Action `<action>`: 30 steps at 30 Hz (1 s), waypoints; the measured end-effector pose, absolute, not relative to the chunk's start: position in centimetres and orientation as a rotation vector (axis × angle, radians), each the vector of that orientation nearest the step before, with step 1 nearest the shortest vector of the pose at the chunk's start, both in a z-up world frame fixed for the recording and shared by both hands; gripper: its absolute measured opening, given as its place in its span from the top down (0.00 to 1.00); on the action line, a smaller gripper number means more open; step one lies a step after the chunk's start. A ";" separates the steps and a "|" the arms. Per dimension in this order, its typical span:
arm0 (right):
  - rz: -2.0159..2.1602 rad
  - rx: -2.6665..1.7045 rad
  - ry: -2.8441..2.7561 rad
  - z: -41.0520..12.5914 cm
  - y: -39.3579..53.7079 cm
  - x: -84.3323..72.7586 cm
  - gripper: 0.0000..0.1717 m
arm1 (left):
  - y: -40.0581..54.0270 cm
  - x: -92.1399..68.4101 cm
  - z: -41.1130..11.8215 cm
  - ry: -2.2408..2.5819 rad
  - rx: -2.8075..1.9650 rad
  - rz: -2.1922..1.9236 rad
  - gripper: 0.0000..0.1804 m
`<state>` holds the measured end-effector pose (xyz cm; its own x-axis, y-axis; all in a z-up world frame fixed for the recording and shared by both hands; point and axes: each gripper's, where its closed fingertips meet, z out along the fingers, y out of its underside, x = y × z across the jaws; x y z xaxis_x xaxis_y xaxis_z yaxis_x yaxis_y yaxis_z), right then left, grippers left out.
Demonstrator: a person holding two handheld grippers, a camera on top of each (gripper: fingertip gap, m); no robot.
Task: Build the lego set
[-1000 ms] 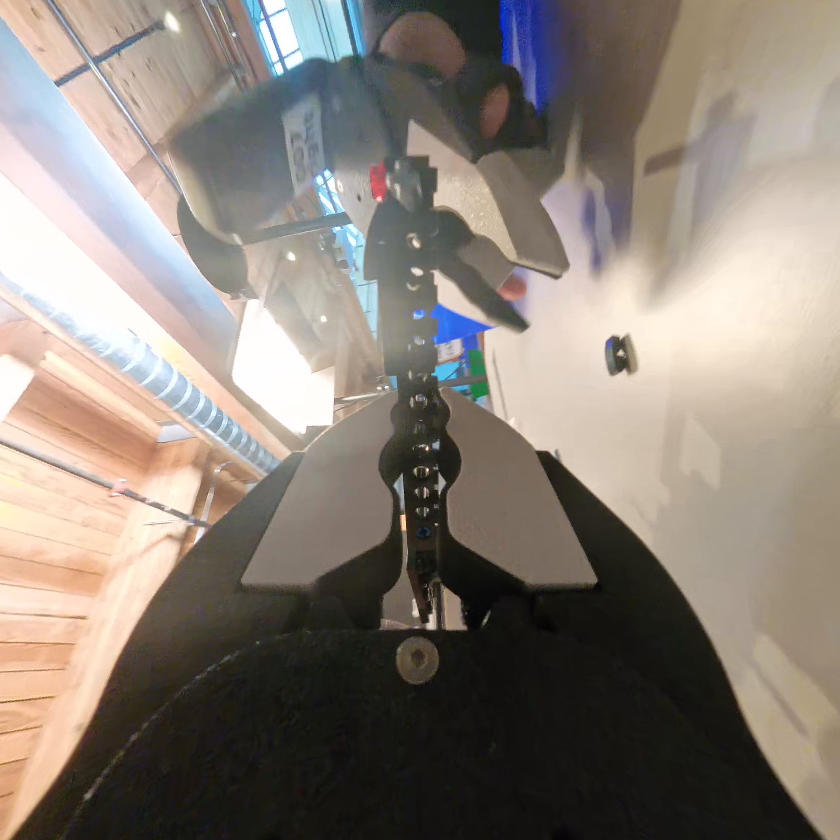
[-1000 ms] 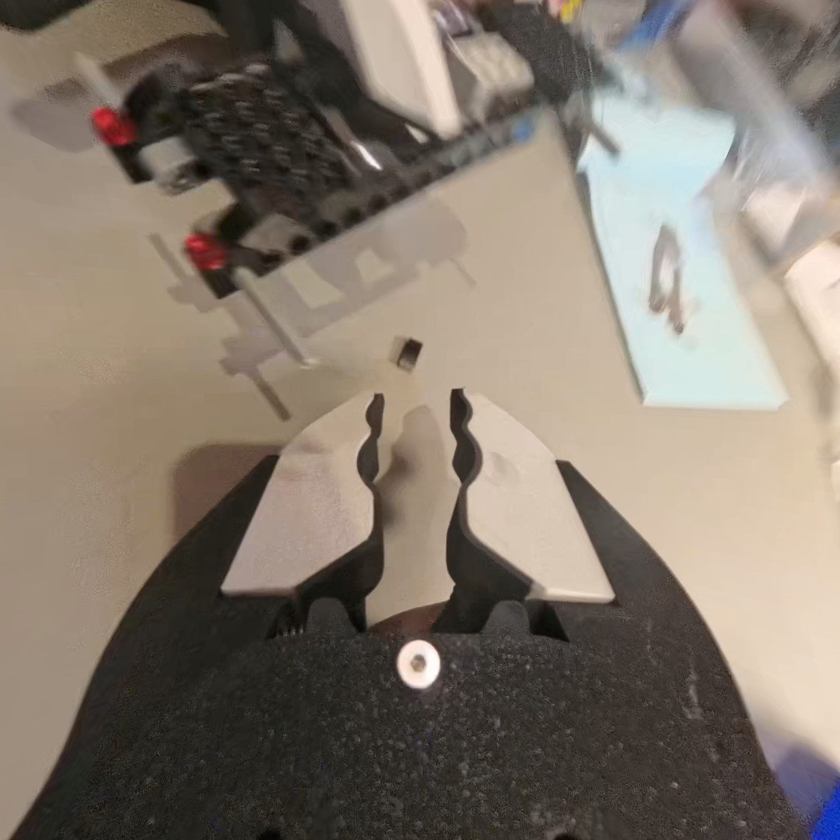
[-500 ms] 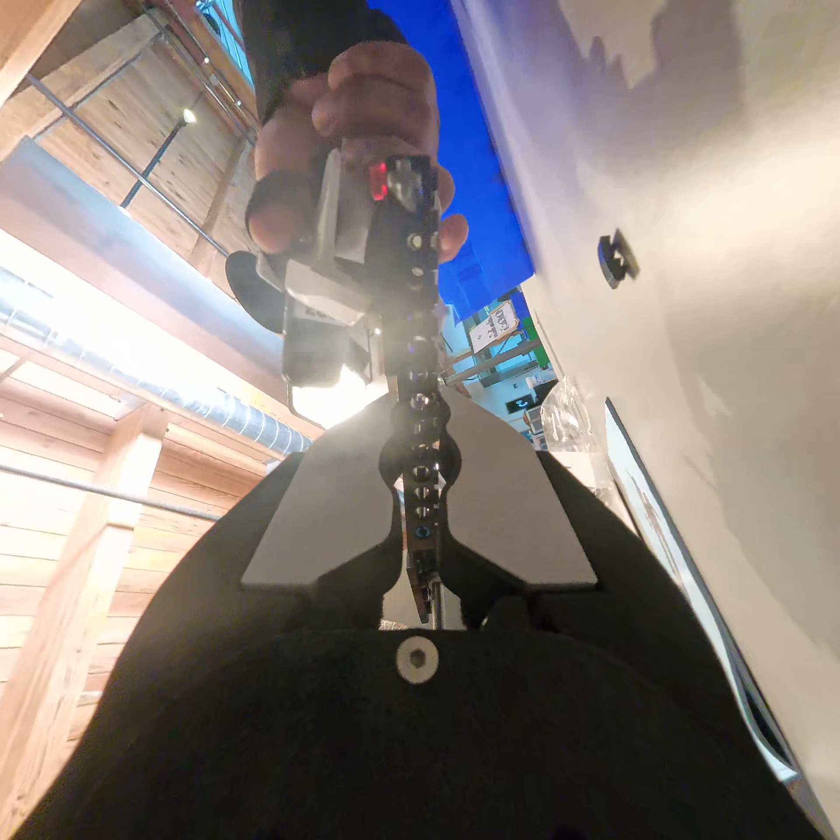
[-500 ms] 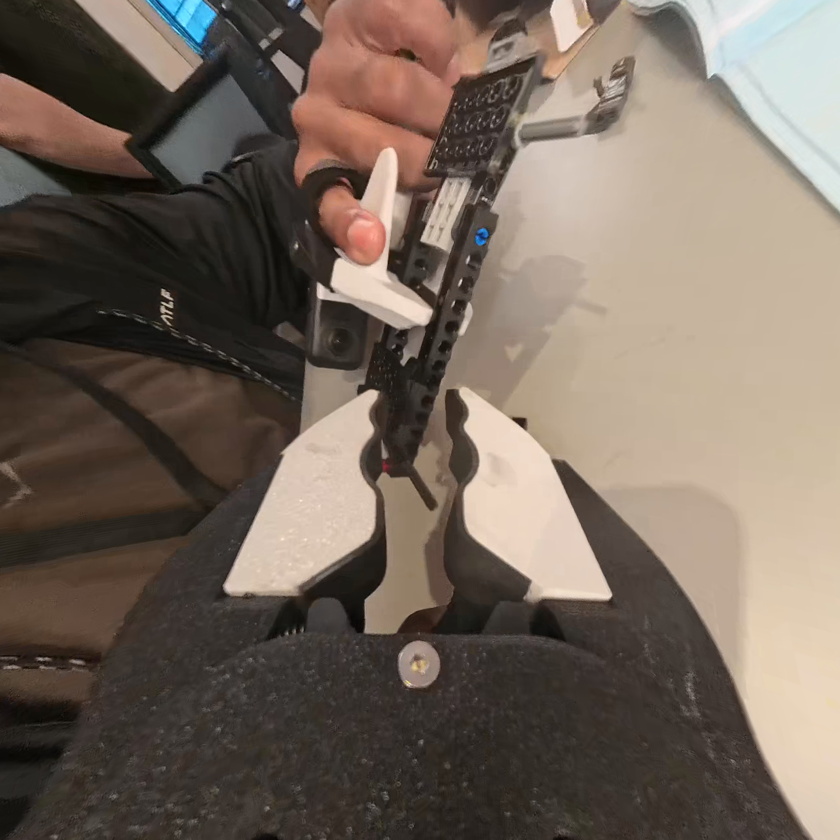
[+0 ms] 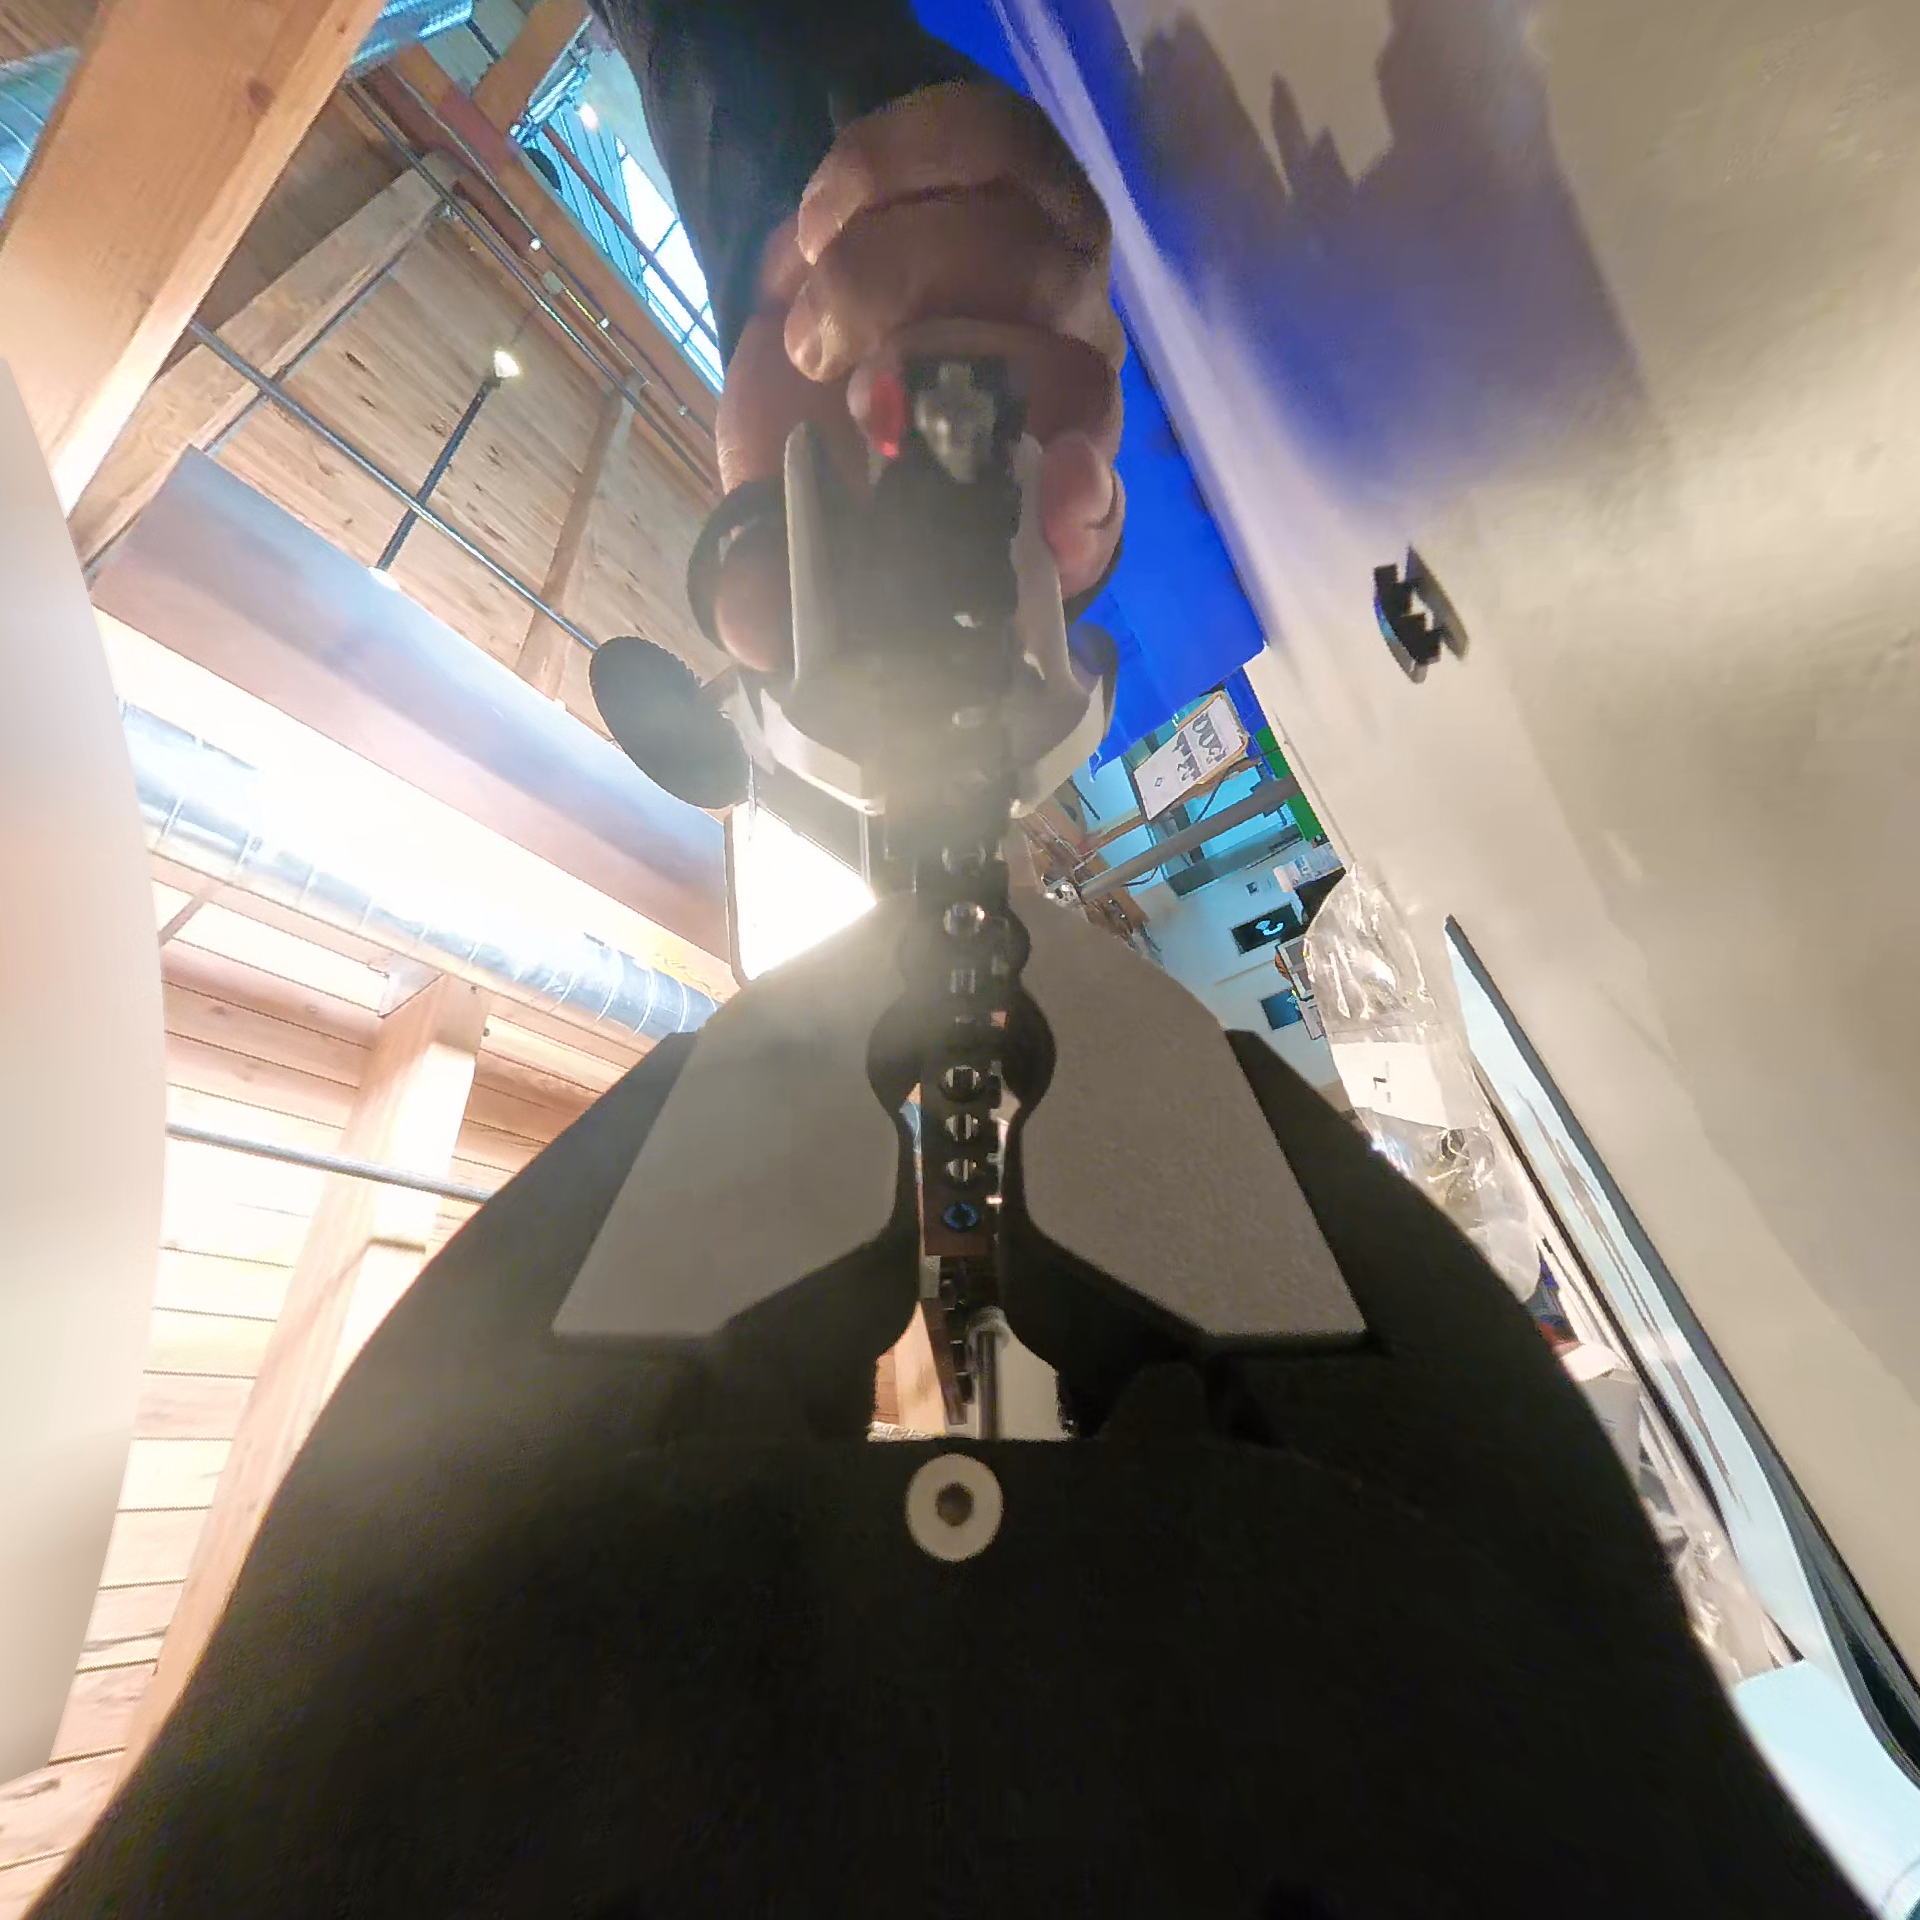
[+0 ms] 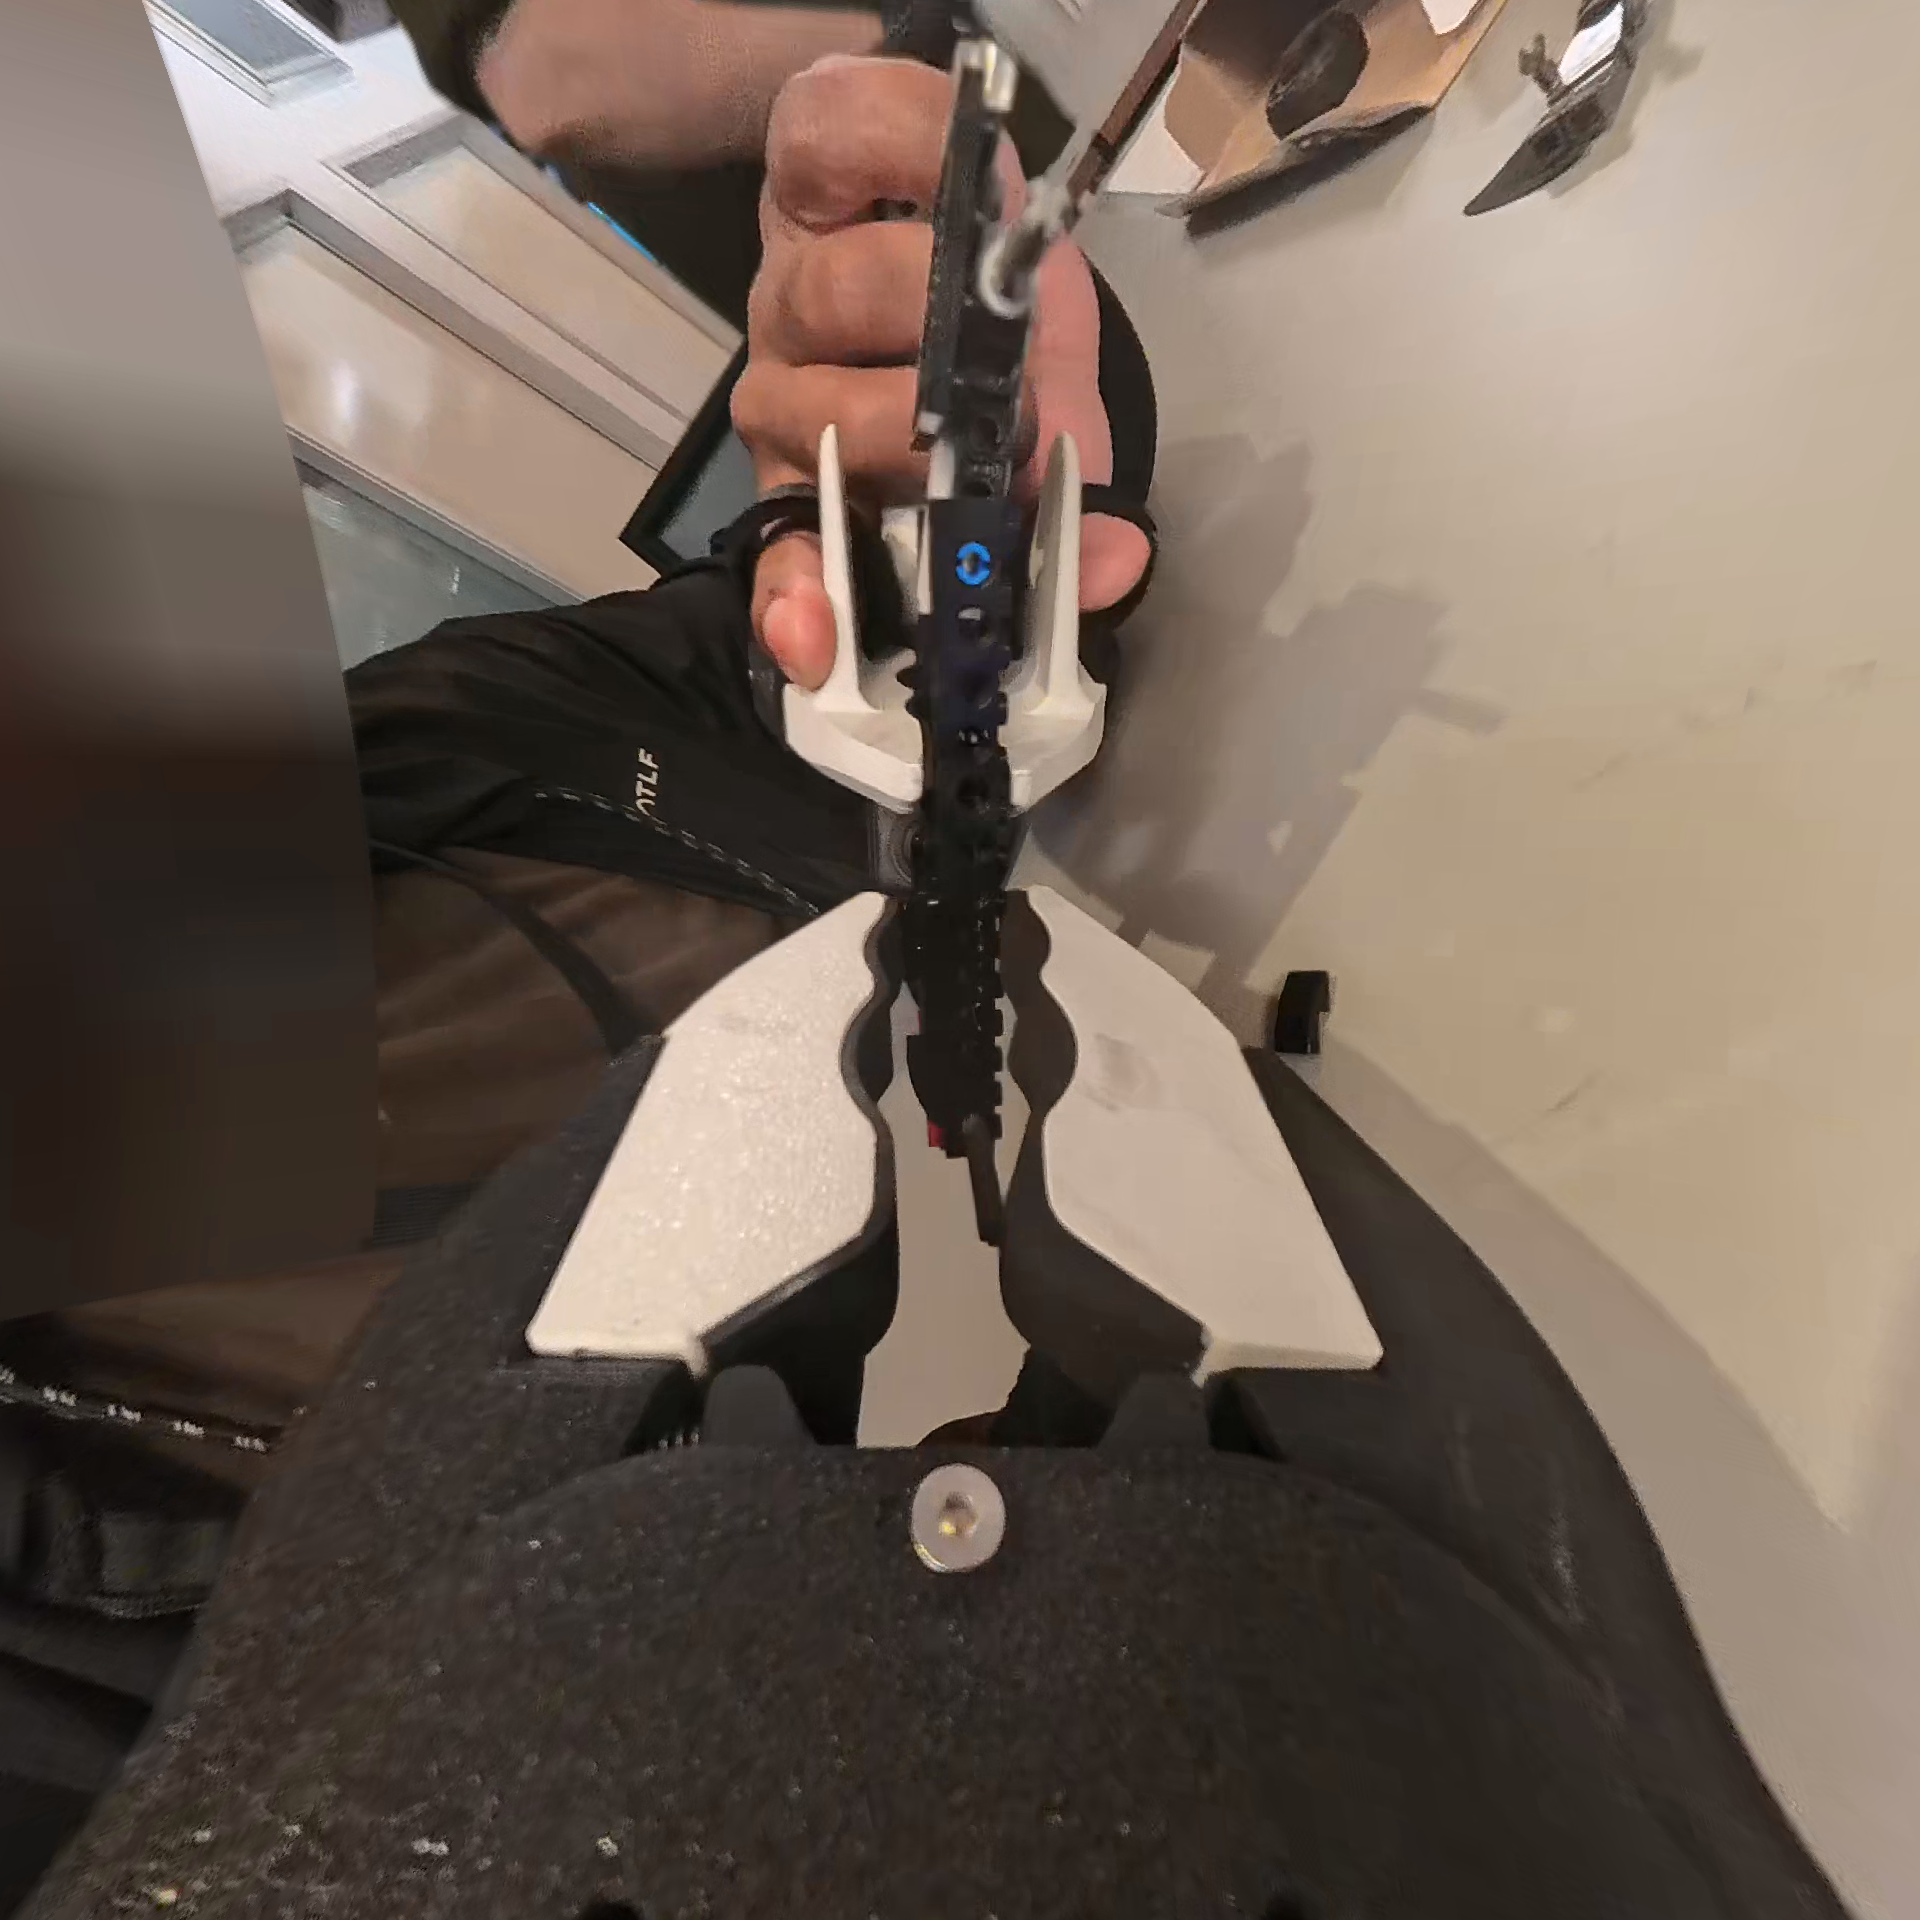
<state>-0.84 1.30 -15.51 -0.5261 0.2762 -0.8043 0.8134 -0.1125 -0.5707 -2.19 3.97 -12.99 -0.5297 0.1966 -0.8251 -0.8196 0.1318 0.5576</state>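
Note:
A long black studded brick assembly with holes along it is held in the air between both grippers, which face each other. My left gripper is shut on one end of it. My right gripper is shut on the other end, its fingertips against the sides. The right gripper also shows in the left wrist view, with a hand behind it and a red piece on the assembly's far end. The left gripper shows in the right wrist view. A blue pin sits in the beam.
A small black piece lies alone on the grey table; it also shows in the right wrist view. A clear bag of parts and a light-blue sheet lie farther along. A cardboard piece and a dark part lie on the table.
My right gripper swung from above the table up to the assembly's free end and its fingers narrowed onto it. My left gripper kept its hold and tilted the assembly.

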 end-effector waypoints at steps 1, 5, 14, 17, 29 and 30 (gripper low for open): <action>-1.681 1.195 1.727 -15.5 1.2 -0.8 0.90 | 3.9 -2.0 -13.0 1.577 -0.622 1.531 0.95; -1.707 1.187 1.748 -15.4 1.1 -0.5 0.90 | 3.8 -1.9 -12.7 1.576 -0.598 1.549 0.95; -1.684 1.151 1.767 -15.4 0.7 0.1 0.90 | 3.6 -1.3 -12.5 1.601 -0.581 1.567 0.94; -1.677 1.156 1.761 -15.5 0.8 0.0 0.90 | 3.7 -1.4 -12.7 1.609 -0.596 1.570 0.94; -1.694 1.154 1.697 -15.2 0.7 -0.1 0.90 | 3.8 -1.3 -12.8 1.598 -0.603 1.541 0.95; -1.697 1.153 1.703 -15.2 0.7 -0.1 0.90 | 3.8 -1.2 -12.7 1.597 -0.601 1.543 0.95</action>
<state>-0.11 0.71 -15.23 -0.5357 0.2303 -0.8124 0.8132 -0.1184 -0.5698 -1.23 3.80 -12.75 -0.5527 0.1976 -0.8096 -0.8024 0.1362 0.5810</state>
